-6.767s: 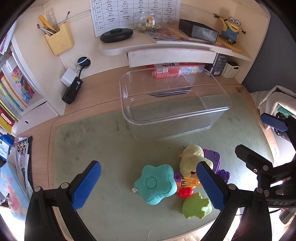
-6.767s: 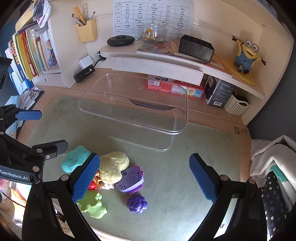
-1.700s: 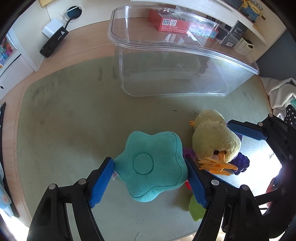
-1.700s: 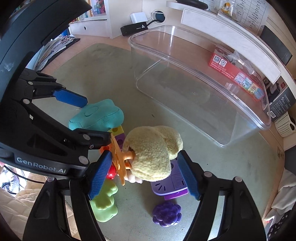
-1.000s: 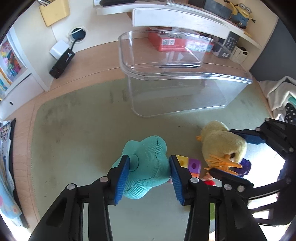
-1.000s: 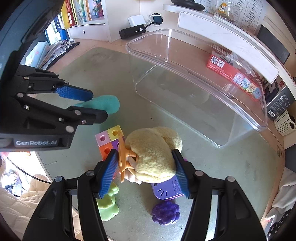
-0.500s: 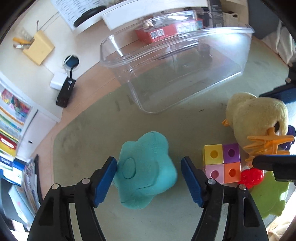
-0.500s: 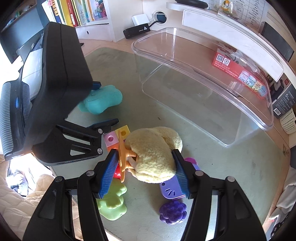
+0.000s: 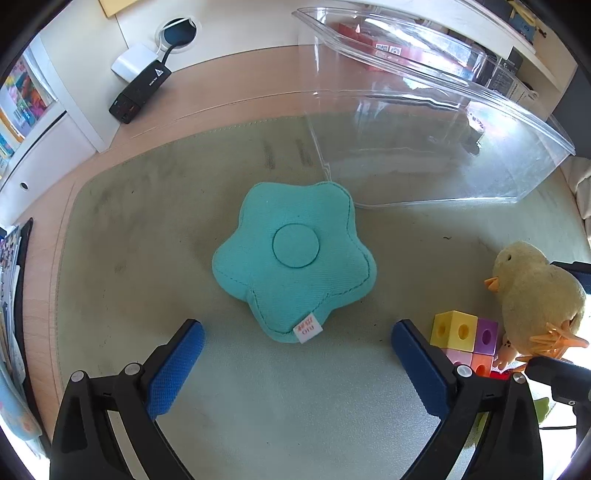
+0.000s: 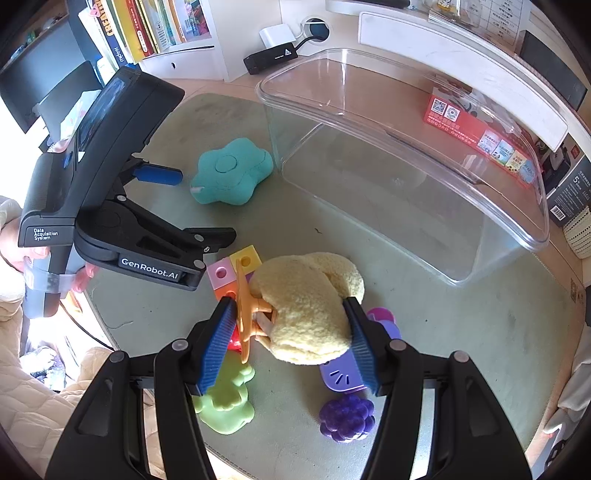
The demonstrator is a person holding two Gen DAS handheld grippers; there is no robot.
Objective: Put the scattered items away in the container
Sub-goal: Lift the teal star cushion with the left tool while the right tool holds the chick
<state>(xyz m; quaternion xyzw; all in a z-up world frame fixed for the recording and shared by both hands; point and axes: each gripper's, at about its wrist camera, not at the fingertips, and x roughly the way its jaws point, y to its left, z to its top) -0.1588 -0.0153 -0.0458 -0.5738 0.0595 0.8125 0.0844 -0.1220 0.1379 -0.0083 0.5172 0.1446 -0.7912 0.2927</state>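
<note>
A teal star cushion (image 9: 295, 262) lies flat on the green mat (image 9: 147, 240), just left of the clear container (image 9: 424, 122), which holds nothing. My left gripper (image 9: 295, 332) hovers over the cushion's near tip, jaws opening wide, pads off it. The right wrist view shows the same left gripper (image 10: 192, 206) beside the cushion (image 10: 231, 171). My right gripper (image 10: 291, 332) is shut on a yellow duck plush (image 10: 306, 310), just above a pile of toys: coloured cubes (image 10: 229, 269), a green toy (image 10: 225, 402), a purple grape toy (image 10: 347, 417) and a purple toy (image 10: 351, 369).
A black power strip (image 9: 140, 92) and white plug lie on the wooden desk behind the mat. Books (image 10: 155, 26) stand on a shelf at the left. A red box (image 10: 476, 129) sits behind the container. A hand (image 10: 22, 258) holds the left gripper's handle.
The left gripper went from shut on the teal cushion to wide open, and the cushion now lies flat on the mat near the container's corner. The right gripper kept hold of the duck.
</note>
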